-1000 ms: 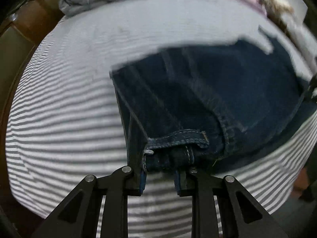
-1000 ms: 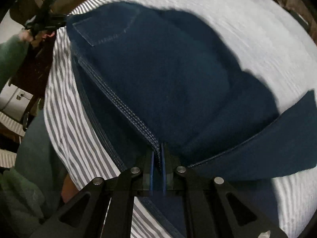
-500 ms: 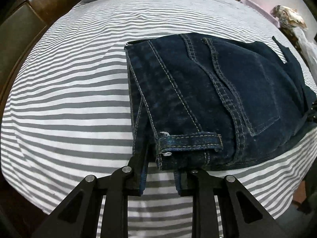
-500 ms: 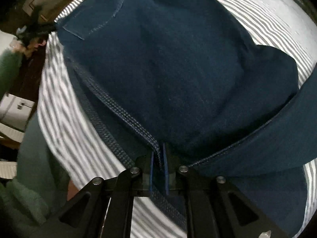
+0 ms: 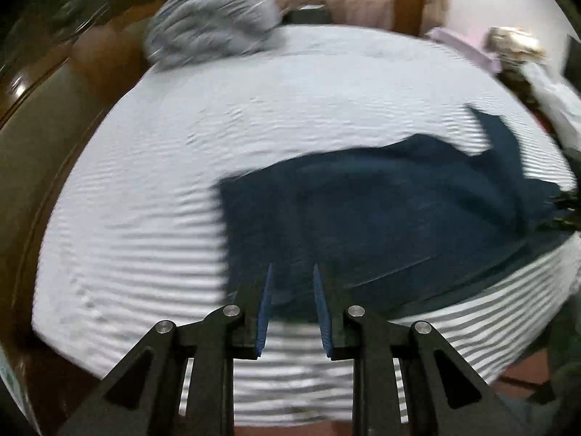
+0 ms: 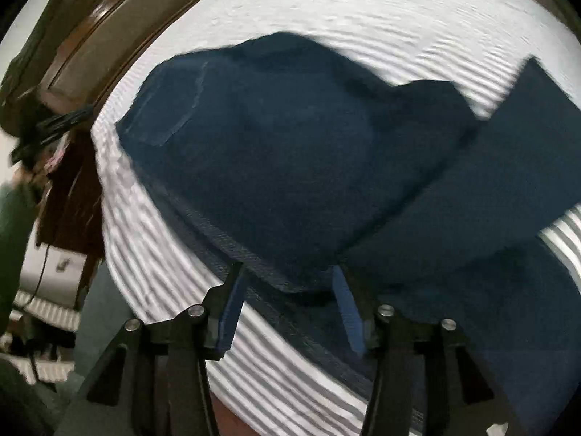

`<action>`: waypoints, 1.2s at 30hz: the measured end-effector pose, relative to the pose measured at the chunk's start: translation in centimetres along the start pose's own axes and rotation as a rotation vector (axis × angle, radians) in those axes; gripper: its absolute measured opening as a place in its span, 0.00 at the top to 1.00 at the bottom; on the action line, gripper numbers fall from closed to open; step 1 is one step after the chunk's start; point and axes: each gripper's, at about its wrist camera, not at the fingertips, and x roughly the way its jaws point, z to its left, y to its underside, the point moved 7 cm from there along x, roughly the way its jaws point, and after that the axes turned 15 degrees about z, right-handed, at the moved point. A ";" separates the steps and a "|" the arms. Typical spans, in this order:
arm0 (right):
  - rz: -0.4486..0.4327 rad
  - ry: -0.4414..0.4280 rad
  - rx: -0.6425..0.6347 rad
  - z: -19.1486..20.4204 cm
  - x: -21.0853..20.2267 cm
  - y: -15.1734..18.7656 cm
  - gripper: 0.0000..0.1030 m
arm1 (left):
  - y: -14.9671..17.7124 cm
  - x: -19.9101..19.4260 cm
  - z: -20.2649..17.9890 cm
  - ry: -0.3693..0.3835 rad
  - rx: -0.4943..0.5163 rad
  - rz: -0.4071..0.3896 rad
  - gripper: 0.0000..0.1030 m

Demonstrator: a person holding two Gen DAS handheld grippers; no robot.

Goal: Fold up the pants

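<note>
Dark blue jeans (image 5: 392, 210) lie folded on a grey-and-white striped bed (image 5: 152, 196). In the left wrist view, blurred by motion, my left gripper (image 5: 292, 279) is open with its tips over the jeans' near edge, holding nothing. In the right wrist view the jeans (image 6: 301, 152) fill the middle, a back pocket (image 6: 167, 109) at the upper left and a leg (image 6: 501, 181) running to the right. My right gripper (image 6: 287, 276) is open wide at the folded seam edge, with no cloth between the fingers.
A crumpled grey garment (image 5: 214, 32) lies at the far end of the bed. A brown wooden bed frame (image 5: 43, 116) runs along the left. Cluttered items (image 5: 515, 47) sit at the far right. The person's green sleeve (image 6: 14, 239) shows at left.
Both grippers have let go of the jeans: the right opened wide from shut on the seam, the left pulled back from the waistband. Both views now blur with motion.
</note>
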 end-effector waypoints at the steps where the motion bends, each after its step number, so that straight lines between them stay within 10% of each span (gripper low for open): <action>1: -0.015 -0.008 0.032 -0.7 -0.5 0.2 0.54 | -0.5 -0.1 -1.6 0.010 0.026 -0.009 0.76; 10: -0.132 -0.002 0.170 -5.0 -6.3 1.8 0.54 | -2.8 5.4 -25.1 0.282 0.378 0.046 0.76; 15: -0.165 0.015 0.225 -7.8 -9.2 2.9 0.54 | -3.3 8.3 -32.8 0.365 0.377 0.070 0.76; 23: -0.131 0.105 0.308 -13.8 -11.8 0.1 0.54 | -4.4 14.1 -37.4 0.294 0.323 0.119 0.76; 36: -0.024 0.268 0.650 -26.0 -10.5 -18.3 0.57 | -4.5 14.4 -37.8 0.277 0.290 -0.026 0.82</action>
